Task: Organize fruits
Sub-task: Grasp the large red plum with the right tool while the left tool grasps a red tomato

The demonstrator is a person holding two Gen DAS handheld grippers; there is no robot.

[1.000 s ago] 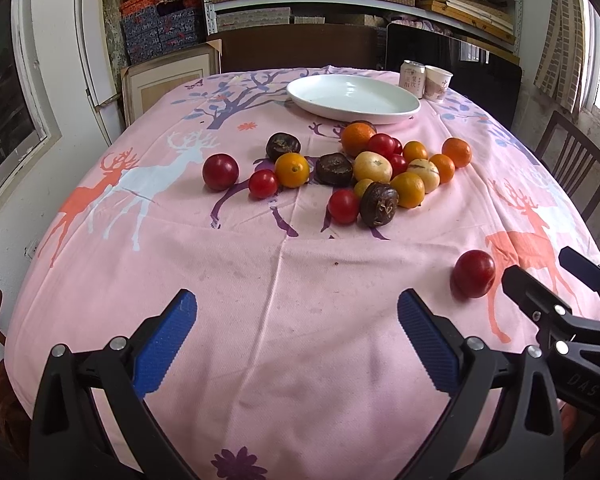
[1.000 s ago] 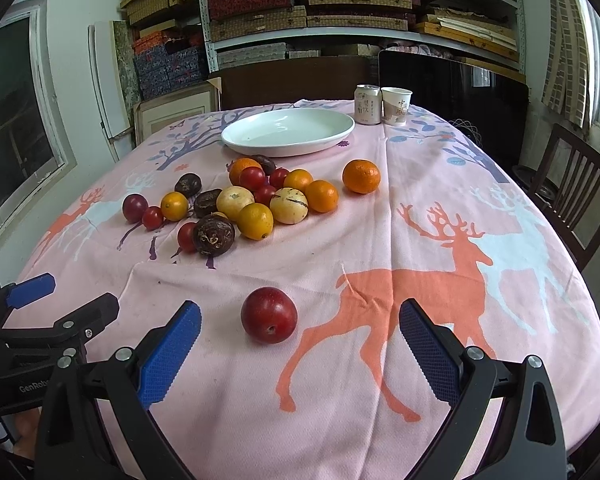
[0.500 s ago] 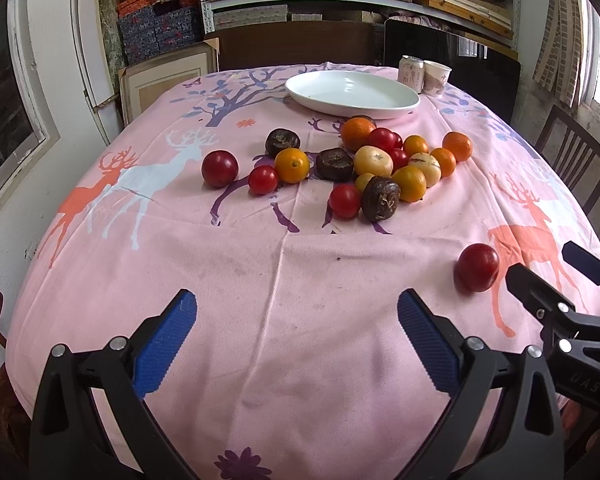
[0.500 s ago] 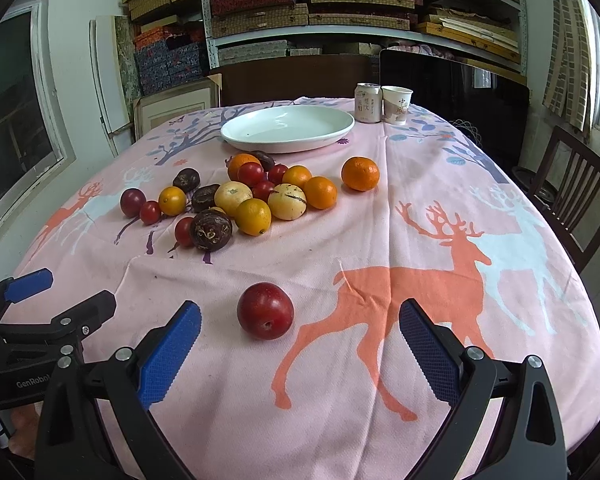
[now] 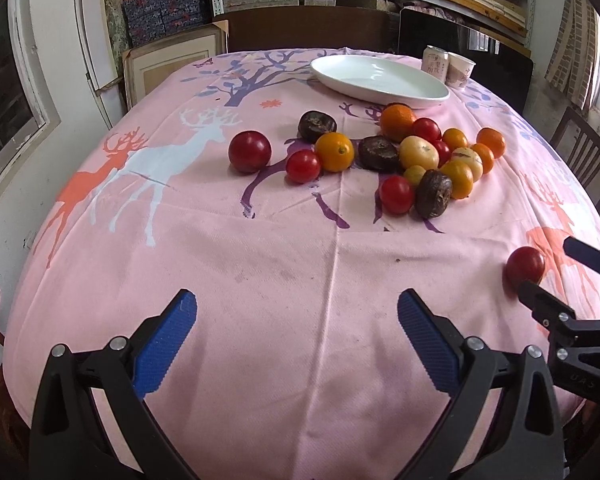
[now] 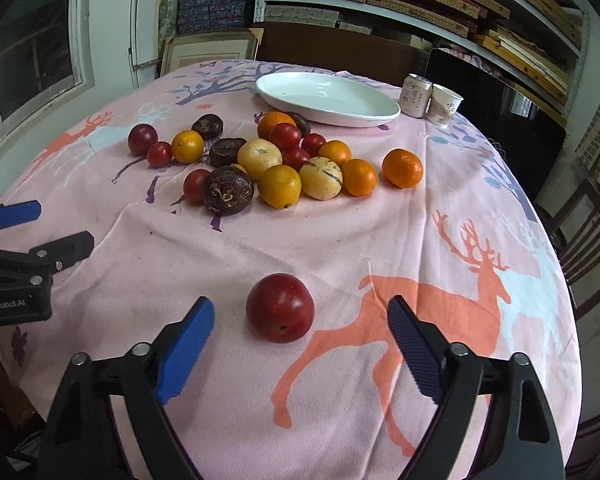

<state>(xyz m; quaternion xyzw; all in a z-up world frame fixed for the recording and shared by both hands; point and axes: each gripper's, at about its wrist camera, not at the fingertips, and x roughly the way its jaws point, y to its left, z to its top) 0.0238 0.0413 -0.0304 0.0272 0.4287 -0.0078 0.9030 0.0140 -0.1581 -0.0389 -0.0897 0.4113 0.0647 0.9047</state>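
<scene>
A dark red plum lies alone on the pink deer-print tablecloth. It sits just ahead of my right gripper, in line with the gap between the blue pads, which are closing and do not touch it. The left wrist view shows the same plum beside the right gripper. My left gripper is open over bare cloth, holding nothing. A heap of fruits, orange, red, yellow and dark brown, lies mid-table, with an empty white plate behind it.
A drink can and a paper cup stand right of the plate. A wooden chair is at the table's right side. Shelves with boxes fill the back wall. The left gripper shows at the left edge.
The right gripper has rolled, its jaws have narrowed, and the plum now sits closer and between the fingertips. The left gripper has come slightly nearer the fruit heap, still open.
</scene>
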